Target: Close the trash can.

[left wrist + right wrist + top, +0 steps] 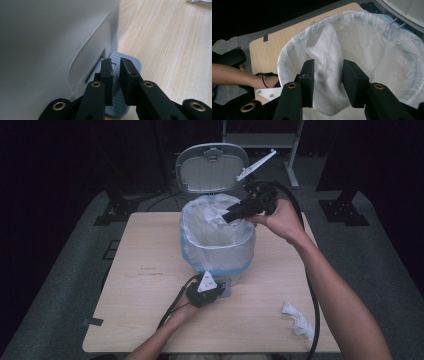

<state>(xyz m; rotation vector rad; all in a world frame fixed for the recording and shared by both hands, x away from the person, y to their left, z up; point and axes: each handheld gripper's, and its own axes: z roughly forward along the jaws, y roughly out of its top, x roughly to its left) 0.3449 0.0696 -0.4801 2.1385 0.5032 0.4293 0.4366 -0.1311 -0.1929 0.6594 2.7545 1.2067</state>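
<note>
I am reading no brand, label or writing on anything here. I am counting one bin [218,245], one lid [212,167], one liner [215,227], one pedal [122,82], one wad of tissue [298,318] and two grippers. The bin is standing near the middle of the table [145,280], and I am placing everything else from it. Its lid is standing open behind it, and the clear liner is folded over its rim. I am holding the left gripper [206,291] low at the bin's near side, by the base; in the left gripper view its jaws are standing almost together with only a thin gap, resting over the ribbed grey pedal that sticks out from under the bin's white wall [50,40], and pinching nothing that I can make out. I am holding the right gripper [231,215] over the bin's right rim, pointing down into the mouth; in the right gripper view its jaws are spread wide, with the liner's loose folds [329,50] lying between and beyond them, not gripped. The high view is giving me the crumpled tissue, lying well to the right of the bin near the table's front edge. The right gripper view is adding the person's left forearm [237,75] beside the bin.
</note>
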